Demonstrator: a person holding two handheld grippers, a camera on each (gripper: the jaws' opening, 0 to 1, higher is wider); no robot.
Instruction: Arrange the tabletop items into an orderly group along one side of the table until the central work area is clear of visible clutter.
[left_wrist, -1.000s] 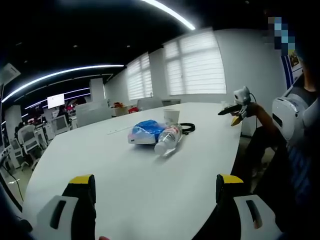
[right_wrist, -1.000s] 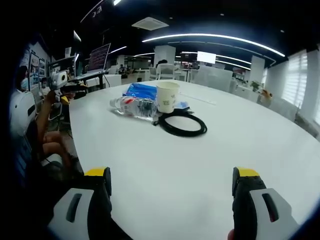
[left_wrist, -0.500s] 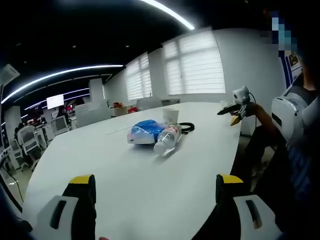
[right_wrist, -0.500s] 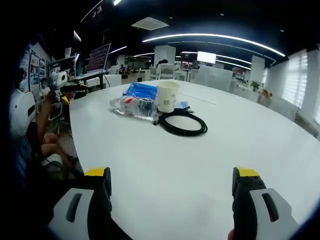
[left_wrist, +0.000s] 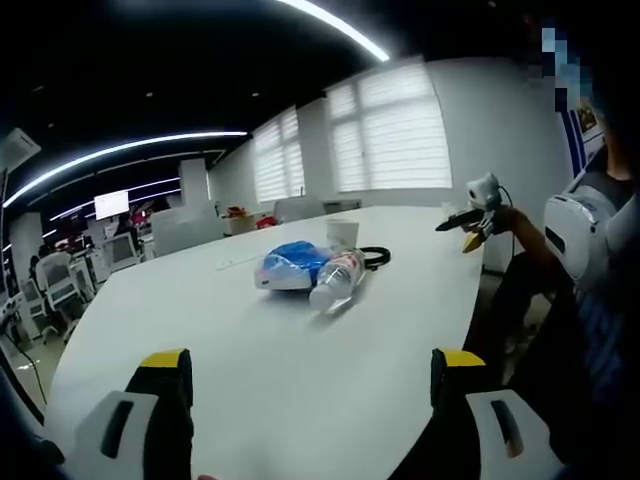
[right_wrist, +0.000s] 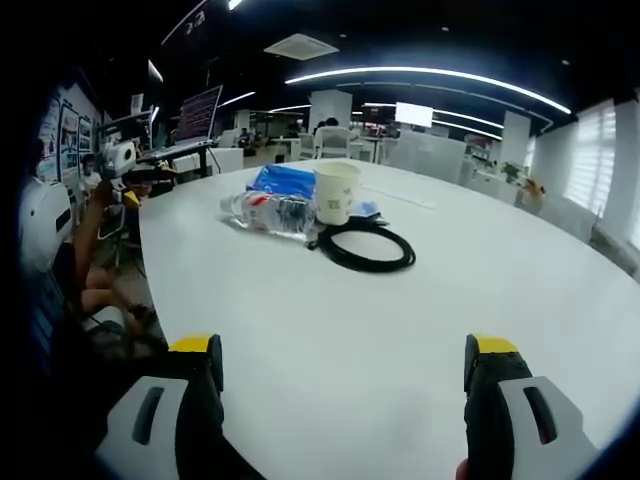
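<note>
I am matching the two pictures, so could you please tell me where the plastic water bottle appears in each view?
Left gripper view: the water bottle lies on its side near the middle, just right of the blue bag.
Right gripper view: the water bottle lies left of centre, left of the paper cup.
Shared landmark: the black cable coil, beside the cup.

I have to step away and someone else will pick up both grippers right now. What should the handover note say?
Left gripper: open, holding nothing, low over the near table edge.
Right gripper: open, holding nothing.
Items: plastic bottle lying on its side, blue bag behind it, paper cup upright, black cable coiled beside the cup, all clustered mid-table.
Done: nothing moved aside.
Left: shift all four to one side.
</note>
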